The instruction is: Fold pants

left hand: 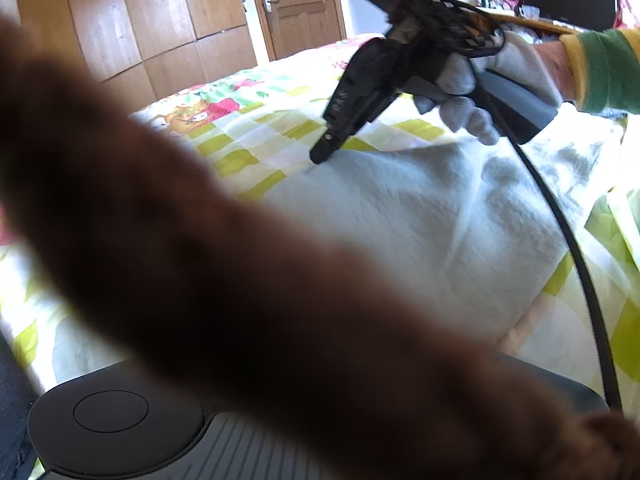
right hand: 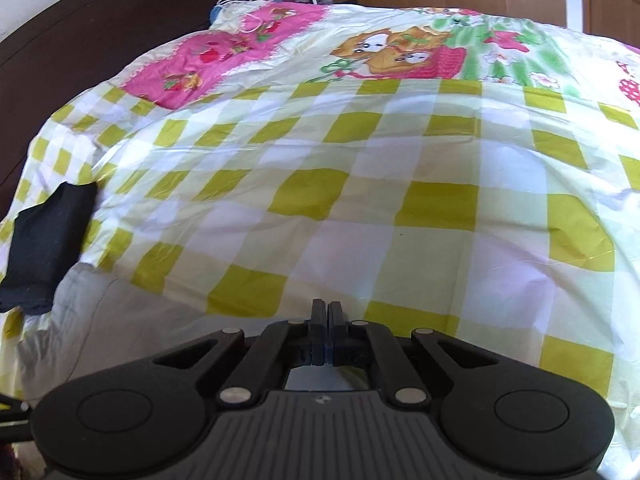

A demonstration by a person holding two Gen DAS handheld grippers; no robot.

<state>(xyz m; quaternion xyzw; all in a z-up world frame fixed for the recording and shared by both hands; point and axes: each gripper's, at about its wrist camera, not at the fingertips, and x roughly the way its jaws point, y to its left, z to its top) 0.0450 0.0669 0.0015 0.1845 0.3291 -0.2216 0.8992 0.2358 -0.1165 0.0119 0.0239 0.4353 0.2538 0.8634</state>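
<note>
White fleecy pants (left hand: 420, 216) lie spread on the bed (left hand: 248, 152), over a bedsheet checked in yellow-green and white with pink strawberry and bear prints toward its far end. In the left wrist view, a blurred brown mass (left hand: 192, 240) sits right against the lens and hides the left hand-held gripper's fingers, so I cannot tell how far they are apart or whether they hold anything; only its dark body shows at the bottom edge. Across the garment, a gloved hand (left hand: 492, 80) with a green and yellow sleeve grips the right hand-held gripper (left hand: 320, 156), whose tip is at the far edge of the white fabric. The right wrist view shows its two fingers pressed together, with nothing visible between them, above the checked sheet; grey-white cloth lies lower left. A black folded cloth (right hand: 48, 240) rests at the bed's left edge.
</note>
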